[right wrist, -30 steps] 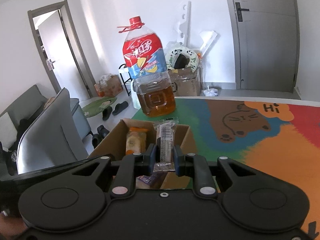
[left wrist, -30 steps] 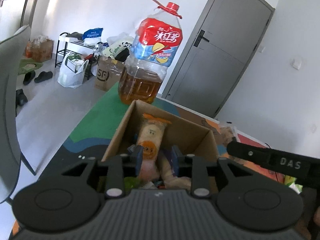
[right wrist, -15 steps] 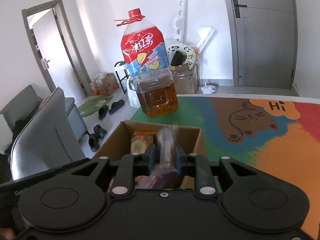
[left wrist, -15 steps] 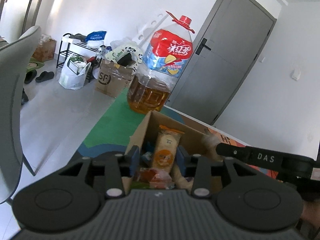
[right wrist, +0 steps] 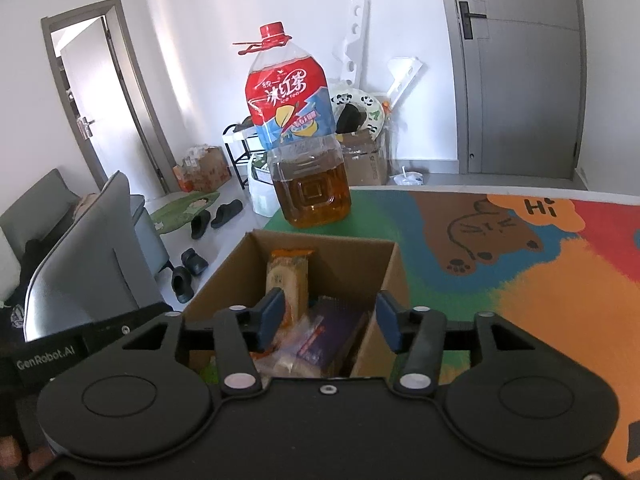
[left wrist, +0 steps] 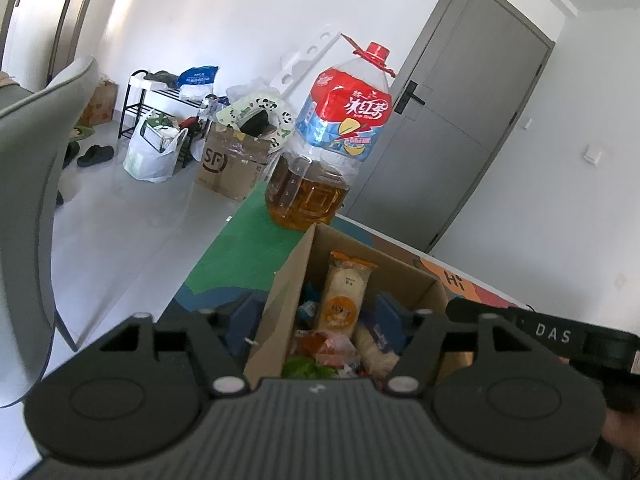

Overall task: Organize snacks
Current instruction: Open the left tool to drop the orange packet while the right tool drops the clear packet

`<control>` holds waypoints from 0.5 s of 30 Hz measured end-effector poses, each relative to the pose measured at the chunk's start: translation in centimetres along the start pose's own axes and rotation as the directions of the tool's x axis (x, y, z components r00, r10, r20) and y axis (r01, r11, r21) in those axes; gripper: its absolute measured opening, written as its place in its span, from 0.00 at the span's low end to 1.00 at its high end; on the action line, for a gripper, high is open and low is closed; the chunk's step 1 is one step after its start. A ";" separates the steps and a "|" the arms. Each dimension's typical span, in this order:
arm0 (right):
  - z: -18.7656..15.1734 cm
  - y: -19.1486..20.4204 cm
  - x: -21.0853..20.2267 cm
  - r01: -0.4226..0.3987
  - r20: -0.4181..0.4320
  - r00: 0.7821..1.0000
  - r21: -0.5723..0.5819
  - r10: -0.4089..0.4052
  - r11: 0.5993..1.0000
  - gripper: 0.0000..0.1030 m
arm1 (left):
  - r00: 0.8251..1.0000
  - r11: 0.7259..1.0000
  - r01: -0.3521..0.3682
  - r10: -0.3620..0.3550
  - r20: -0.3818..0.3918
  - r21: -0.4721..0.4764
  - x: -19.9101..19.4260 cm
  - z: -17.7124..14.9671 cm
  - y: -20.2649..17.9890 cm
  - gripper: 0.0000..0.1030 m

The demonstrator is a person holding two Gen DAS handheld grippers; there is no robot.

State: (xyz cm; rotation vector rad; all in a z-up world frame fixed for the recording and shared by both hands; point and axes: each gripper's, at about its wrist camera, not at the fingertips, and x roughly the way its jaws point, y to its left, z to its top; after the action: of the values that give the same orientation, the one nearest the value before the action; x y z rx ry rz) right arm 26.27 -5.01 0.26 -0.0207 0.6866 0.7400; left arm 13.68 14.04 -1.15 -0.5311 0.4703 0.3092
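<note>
An open cardboard box (left wrist: 280, 300) (right wrist: 340, 264) stands on the colourful mat, with several snack packets in it. A pale packet with an orange label (left wrist: 344, 300) (right wrist: 288, 276) leans against its far wall. A clear-wrapped packet (right wrist: 308, 340) lies on the pile below. My left gripper (left wrist: 316, 320) hangs over the box's left wall. Its jaws are opening, one finger outside the wall and one inside, and they press on nothing. My right gripper (right wrist: 329, 316) hovers over the box. Its jaws are opening too, with no packet gripped between them.
A big iced-tea bottle (left wrist: 320, 152) (right wrist: 304, 152) stands just behind the box. A grey chair (left wrist: 24, 200) (right wrist: 92, 248) is at the table's left. The mat (right wrist: 520, 280) stretches off to the right. The other gripper's body (left wrist: 552, 336) (right wrist: 52, 356) shows at each view's edge.
Both grippers opened. The right one let go of the clear packet, which dropped into the box. The left one released the orange-labelled packet and drew back to the left over the box wall.
</note>
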 end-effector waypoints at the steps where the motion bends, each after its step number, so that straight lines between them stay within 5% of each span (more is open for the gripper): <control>1: -0.2 0.0 -0.2 -0.001 -0.003 1.000 0.003 0.001 1.000 0.52 | 1.000 1.000 0.001 -0.001 -0.001 0.005 -0.2 0.0 -0.1 0.69; 15: -2.6 0.5 -4.2 0.006 0.001 1.000 -0.002 -0.006 1.000 0.70 | 1.000 0.997 0.009 -0.007 -0.028 0.079 -3.1 -1.5 -0.7 0.85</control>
State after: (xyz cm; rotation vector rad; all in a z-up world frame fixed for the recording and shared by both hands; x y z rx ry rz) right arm 22.23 -7.85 0.75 -0.0238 0.6843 0.7351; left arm 10.78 12.09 -0.42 -0.4609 0.5054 0.2748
